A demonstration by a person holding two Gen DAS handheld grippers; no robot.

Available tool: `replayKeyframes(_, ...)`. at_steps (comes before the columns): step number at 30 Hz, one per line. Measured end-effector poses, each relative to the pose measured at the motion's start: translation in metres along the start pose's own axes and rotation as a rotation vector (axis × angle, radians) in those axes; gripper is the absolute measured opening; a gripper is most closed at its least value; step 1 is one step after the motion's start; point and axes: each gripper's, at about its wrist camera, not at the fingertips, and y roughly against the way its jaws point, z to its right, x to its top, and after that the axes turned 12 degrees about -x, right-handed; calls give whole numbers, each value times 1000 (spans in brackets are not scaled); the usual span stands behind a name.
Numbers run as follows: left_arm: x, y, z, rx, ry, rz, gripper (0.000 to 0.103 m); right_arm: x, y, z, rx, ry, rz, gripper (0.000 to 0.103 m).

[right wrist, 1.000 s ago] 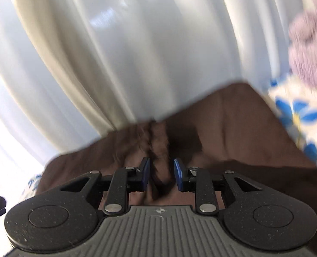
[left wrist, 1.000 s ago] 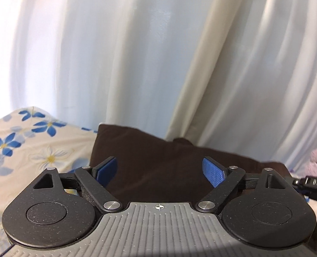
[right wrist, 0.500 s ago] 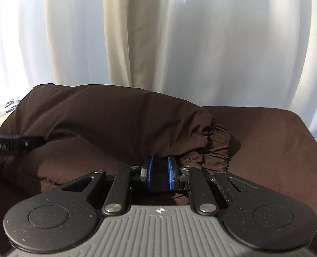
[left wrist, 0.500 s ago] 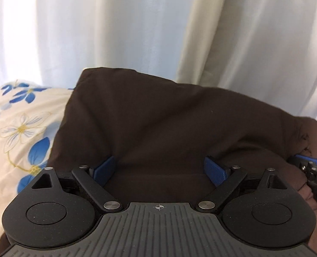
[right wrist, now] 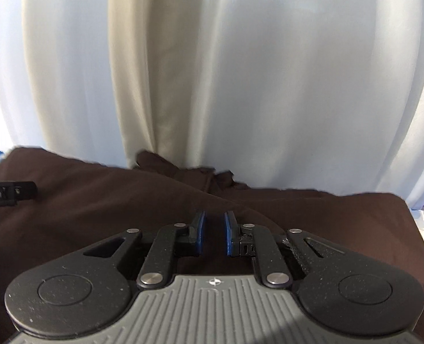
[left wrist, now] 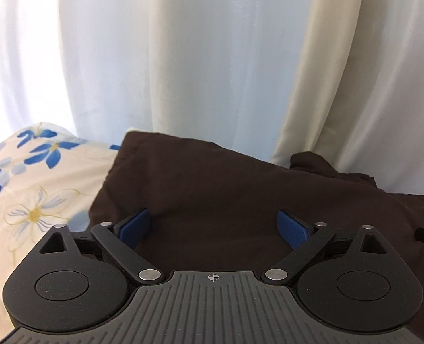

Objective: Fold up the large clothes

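**Limp Brown Garment, Mid-Fold**

Bottom centre: left gripper [left wrist: 213, 223], jaws opening wide, cloth below but unpinched; right gripper [right wrist: 213, 229] nearly together, seemingly nipping a fold. Beyond, brown garment [left wrist: 212, 177] sprawled across mid-frame on floral sheet [left wrist: 40, 195]; likely soft, light, floppy, best taken at corners or hem. Behind, pale curtain [left wrist: 183, 57].

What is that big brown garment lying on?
The brown garment lies on a cream sheet with blue flowers, which shows at its left edge. White curtains hang behind. Whatever is directly under the garment is covered.
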Motion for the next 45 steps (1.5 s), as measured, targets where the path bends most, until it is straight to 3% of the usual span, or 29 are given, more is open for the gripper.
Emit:
replayKeyframes(3, -12, -8, 2, 9, -46, 20, 103, -17, -4, 6, 25, -29, 12, 11)
replayKeyframes(9, -14, -5, 5, 29, -94, -16, 103, -20, -5, 0, 15, -5, 18, 11)
replayKeyframes(12, -17, 17, 8, 60, -117, -50, 103, -14, 16, 4, 26, -6, 11, 11)
replayKeyframes(16, -25, 45, 8, 27, -74, -63, 103, -31, 65, 13, 84, -11, 49, 14)
replayKeyframes(22, -40, 73, 12, 32, -109, -122, 103, -53, 71, 7, 64, 55, -5, 15)
replayKeyframes(27, -59, 137, 6, -10, -113, -146, 103, -56, 126, 45, 228, -96, -41, 21)
replayKeyframes(32, -95, 236, -6, -103, -5, -160, 103, -112, 207, 110, 394, -173, -70, 46)
replayKeyframes(35, -114, 286, -19, -110, 11, -200, 103, -150, 253, 158, 345, -197, -73, 65)
replayKeyframes(40, -133, 334, -60, -15, 54, -284, 103, -198, 306, 239, 156, -270, -131, 72)
replayKeyframes(43, -141, 341, -81, 35, 56, -330, 103, -220, 312, 272, 53, -307, -207, 72)
replayKeyframes(45, -148, 343, -92, 25, 65, -356, 103, -233, 312, 288, 6, -321, -272, 71)
